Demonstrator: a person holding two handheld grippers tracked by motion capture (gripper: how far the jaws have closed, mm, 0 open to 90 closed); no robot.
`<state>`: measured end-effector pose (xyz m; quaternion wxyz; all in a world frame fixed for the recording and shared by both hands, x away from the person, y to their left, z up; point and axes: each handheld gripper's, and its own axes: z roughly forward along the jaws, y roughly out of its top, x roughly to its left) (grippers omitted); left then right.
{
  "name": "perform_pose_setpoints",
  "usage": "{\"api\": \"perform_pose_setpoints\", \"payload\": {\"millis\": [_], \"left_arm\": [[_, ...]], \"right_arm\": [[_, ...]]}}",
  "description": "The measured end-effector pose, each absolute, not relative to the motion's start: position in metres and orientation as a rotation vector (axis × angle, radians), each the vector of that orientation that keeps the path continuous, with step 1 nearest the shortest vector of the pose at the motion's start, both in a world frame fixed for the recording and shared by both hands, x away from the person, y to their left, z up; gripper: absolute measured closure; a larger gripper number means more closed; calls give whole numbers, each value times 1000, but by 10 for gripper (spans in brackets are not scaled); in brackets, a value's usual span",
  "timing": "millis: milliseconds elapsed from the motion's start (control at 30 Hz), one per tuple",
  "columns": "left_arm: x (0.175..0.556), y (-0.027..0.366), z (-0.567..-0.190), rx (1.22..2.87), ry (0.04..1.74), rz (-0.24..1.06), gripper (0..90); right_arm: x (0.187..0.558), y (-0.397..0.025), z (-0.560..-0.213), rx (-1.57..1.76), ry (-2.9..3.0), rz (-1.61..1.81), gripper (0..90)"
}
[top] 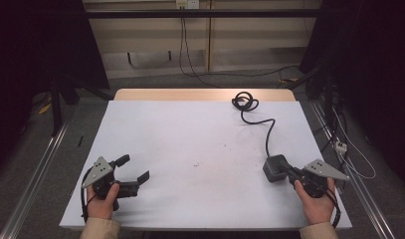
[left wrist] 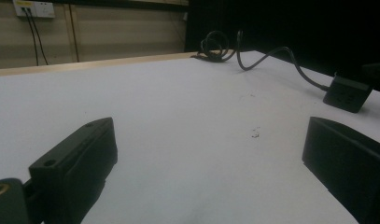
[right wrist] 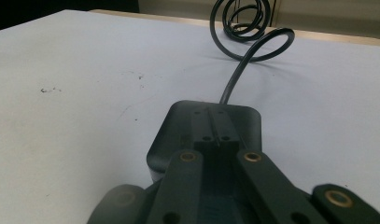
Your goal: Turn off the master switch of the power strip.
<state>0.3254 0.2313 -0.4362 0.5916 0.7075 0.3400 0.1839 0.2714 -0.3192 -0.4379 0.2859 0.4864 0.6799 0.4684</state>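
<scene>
While the left gripper (top: 133, 174) sits at the near left corner of the white table (top: 190, 134) with its jaws spread wide and nothing between them, the work in hand lies on the other side. From the left gripper view, the black power block (left wrist: 347, 93) sits well off to the right and farther away, with bare tabletop between, so this hand is the farther one. Moving rightward in the high view, a few small dark specks (top: 196, 164) mark the middle of the table. Beyond them the cord (top: 267, 130) runs from a coil (top: 245, 101) at the far edge down to the block (top: 275, 168), so the cord's long axis goes roughly far-to-near. The right gripper (top: 289, 173) has its jaws closed together, their tips resting on top of the block (right wrist: 206, 126) rather than around it; the cord (right wrist: 234, 79) leaves the block's far side, straight ahead of the jaws. Count: one block, one cord with one coil, two grippers.
</scene>
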Motion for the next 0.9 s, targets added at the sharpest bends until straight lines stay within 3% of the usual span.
{"api": "perform_pose_setpoints", "payload": {"millis": [900], "left_arm": [[326,231,-436,1647,789,429,28]], "right_arm": [[271,-319,-436,1290,1801,1255,900]]}}
